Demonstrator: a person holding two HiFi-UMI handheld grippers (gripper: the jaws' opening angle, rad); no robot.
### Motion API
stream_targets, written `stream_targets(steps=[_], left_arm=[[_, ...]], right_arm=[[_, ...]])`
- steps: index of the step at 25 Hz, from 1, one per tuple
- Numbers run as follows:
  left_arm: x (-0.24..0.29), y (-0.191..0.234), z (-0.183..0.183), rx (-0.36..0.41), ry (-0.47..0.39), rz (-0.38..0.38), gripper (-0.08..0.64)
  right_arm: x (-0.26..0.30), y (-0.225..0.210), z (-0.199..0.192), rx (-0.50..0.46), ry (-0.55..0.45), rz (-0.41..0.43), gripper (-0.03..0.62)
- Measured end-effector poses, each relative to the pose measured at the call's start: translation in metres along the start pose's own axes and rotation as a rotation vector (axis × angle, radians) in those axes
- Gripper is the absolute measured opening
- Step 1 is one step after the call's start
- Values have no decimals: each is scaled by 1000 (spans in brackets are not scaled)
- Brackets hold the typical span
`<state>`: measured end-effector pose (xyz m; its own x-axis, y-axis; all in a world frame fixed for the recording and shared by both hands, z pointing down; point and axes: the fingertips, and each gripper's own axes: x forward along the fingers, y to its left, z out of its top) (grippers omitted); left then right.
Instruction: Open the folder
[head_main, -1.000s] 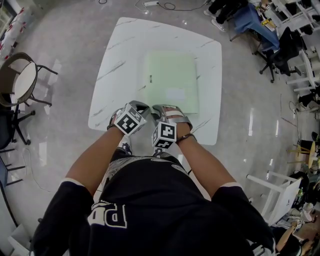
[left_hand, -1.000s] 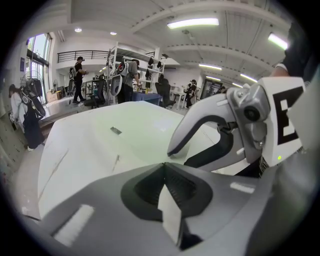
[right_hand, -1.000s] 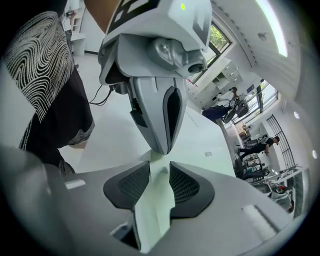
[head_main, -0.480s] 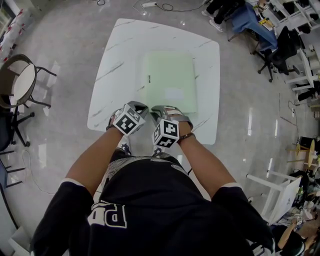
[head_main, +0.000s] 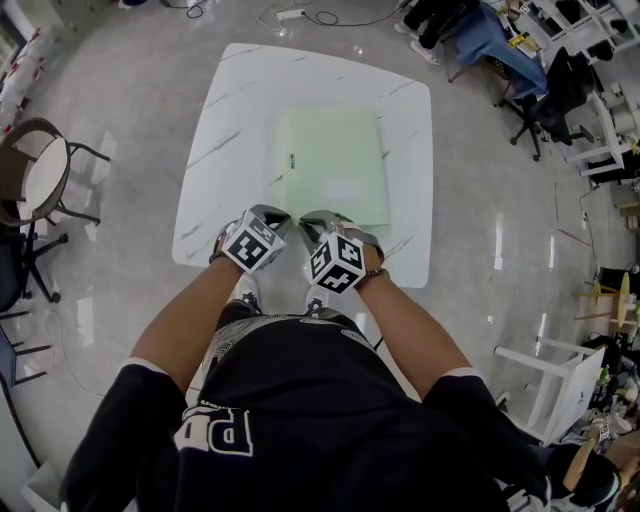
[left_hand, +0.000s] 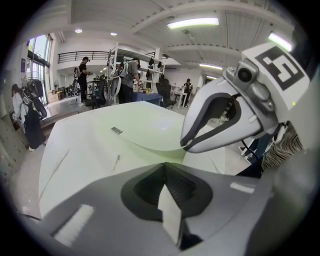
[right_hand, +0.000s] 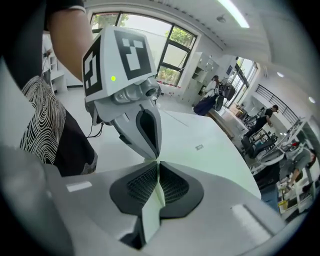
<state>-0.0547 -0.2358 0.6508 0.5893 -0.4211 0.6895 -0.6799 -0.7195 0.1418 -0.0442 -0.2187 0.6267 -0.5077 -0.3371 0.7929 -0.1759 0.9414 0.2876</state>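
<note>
My left gripper (head_main: 272, 212) and right gripper (head_main: 318, 218) meet tip to tip at the near edge of the pale green folder (head_main: 335, 165). The folder lies mid-table (head_main: 230, 130) with bare white top on every side. Both pairs of fingers are pinched on that thin edge, and the right pair has just been closing on it. A chair (head_main: 40, 165) stands well off to the left. Only the left gripper view shows the cover bowed up beside the right gripper.
</note>
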Motion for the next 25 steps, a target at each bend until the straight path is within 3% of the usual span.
stream_targets(steps=[11, 15, 25], left_arm=[[0, -2, -3, -32, 4, 5, 55], [0, 0, 1, -1, 2, 7, 55], [0, 0, -1, -14, 14, 12, 55]], right_arm=[[-20, -18, 4, 336, -128, 23, 8], [-28, -28, 11, 375, -162, 8, 5], [-63, -51, 24, 487, -297, -21, 3]])
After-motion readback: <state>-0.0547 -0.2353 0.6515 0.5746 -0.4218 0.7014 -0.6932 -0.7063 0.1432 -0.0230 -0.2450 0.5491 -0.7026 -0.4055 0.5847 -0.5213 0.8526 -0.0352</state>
